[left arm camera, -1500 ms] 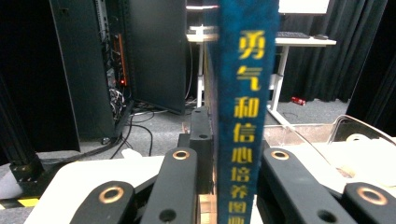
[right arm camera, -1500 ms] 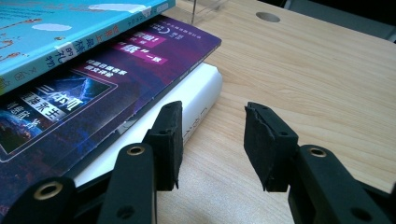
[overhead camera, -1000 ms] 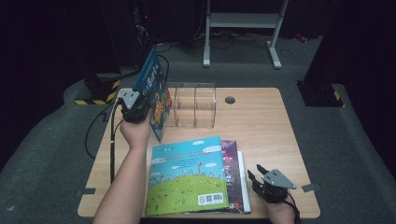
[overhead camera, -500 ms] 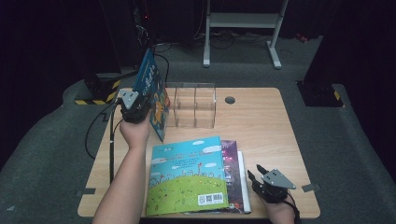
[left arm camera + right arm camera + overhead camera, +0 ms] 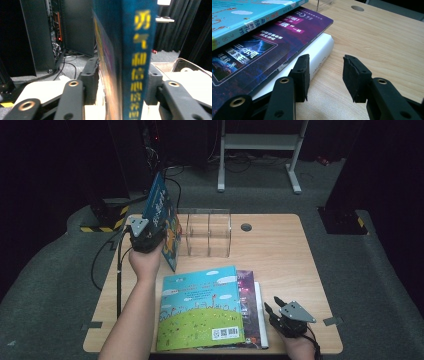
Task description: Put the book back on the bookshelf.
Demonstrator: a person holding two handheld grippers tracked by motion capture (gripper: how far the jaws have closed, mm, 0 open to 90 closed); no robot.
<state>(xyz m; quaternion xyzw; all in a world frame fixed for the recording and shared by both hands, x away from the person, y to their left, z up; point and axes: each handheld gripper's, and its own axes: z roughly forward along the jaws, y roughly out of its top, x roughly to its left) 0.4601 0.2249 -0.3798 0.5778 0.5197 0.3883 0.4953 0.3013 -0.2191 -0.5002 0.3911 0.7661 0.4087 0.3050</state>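
Books could tip here. The left gripper has just been opening its jaws, with the blue book standing upright between them just left of the clear rack. Its pads look to be letting go, though the close view is blurry. With nothing to lean on, the book could fall flat beside the rack. The rack's slots look empty. The right gripper rests spread, holding nothing, beside the stack of books nearer the person than the rack.
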